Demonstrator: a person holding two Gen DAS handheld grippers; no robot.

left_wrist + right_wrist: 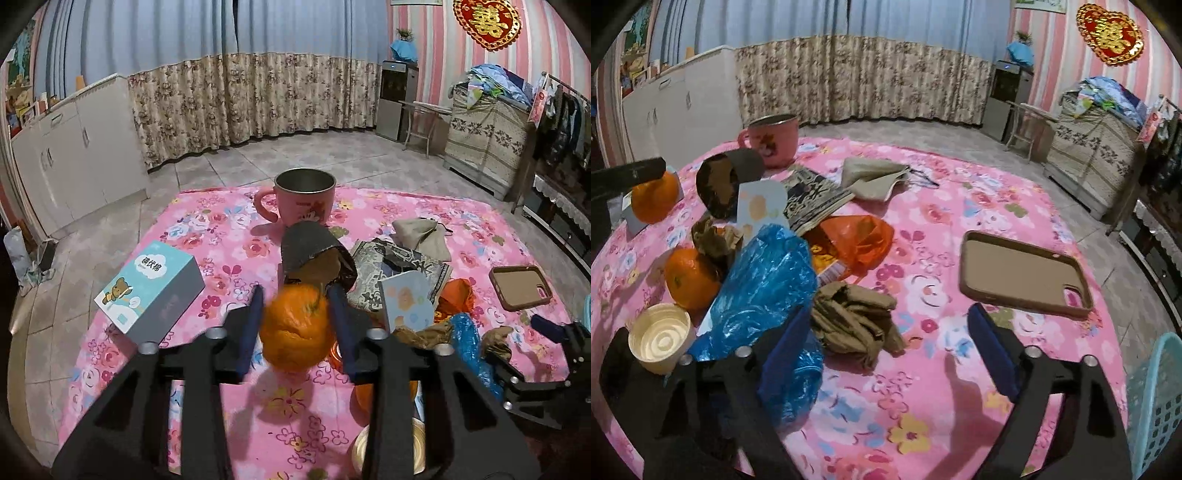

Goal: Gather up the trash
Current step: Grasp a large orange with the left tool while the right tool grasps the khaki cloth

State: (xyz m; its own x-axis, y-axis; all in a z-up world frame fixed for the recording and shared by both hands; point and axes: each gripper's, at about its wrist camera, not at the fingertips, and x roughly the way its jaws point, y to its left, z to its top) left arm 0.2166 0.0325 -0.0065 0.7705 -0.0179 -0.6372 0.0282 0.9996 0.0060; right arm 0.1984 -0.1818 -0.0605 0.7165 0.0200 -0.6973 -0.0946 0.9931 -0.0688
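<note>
Left gripper [295,325] clamped on a round orange tangerine [295,332], held above the pink floral tablecloth [229,229]. Right gripper [886,347] spread wide, nothing between its blue pads, just right of a crumpled blue plastic bag [764,280] and near a wad of brown paper [855,319]. Left of the bag: white paper cup [659,338], second tangerine [690,278]. Farther: orange plastic bag [855,240], brown phone case [1021,273] to the right. Far side: pink metal mug [304,201].
</note>
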